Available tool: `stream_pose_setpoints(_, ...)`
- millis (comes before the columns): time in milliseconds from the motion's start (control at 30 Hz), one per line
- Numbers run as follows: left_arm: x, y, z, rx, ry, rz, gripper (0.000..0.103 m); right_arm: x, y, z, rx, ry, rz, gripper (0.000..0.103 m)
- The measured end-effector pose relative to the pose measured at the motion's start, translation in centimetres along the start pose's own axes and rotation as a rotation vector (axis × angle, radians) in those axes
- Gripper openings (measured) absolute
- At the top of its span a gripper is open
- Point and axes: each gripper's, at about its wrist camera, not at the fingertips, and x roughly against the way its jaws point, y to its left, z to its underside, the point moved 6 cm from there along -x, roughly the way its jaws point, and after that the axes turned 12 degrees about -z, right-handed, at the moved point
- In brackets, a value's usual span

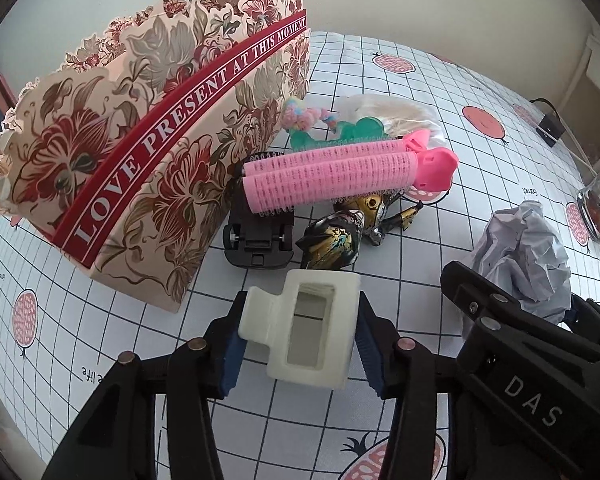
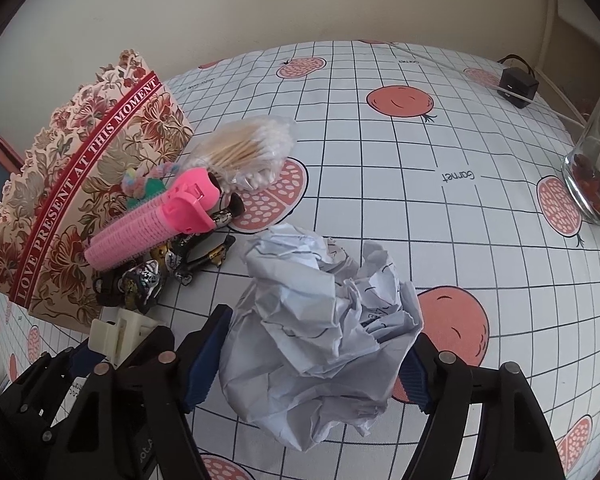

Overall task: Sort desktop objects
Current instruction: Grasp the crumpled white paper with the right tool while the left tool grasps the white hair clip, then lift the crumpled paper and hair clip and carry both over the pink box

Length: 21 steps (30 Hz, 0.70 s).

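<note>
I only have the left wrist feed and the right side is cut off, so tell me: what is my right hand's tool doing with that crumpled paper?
Observer: The right gripper has the crumpled paper between its fingers, one on each side.
Operator: What's inside the clear bag behind the pink roller?
Observer: Cotton swabs with wooden sticks fill it.
Operator: And the glass thing at my far right edge?
Observer: It's a glass jar with dark red pieces at its bottom, standing on the tablecloth.
</note>
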Motion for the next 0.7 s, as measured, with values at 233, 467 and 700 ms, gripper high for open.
stream_pose_setpoints(233,0.22,0.63,0.05,-0.001,0.006,0.004,0.051,0.37,0.03,0.31,-0.032,0.010,0.017,0.077)
stream_pose_setpoints(467,0.37,0.75,0.19,-0.001,0.011,0.010,0.051,0.38,0.01,0.32,-0.065,0.015,0.031,0.076)
stream_pose_setpoints(700,0.36,0.78,0.15,0.017,0.018,0.026,0.051,0.39,-0.27,0.18,-0.118,0.021,0.043,0.076)
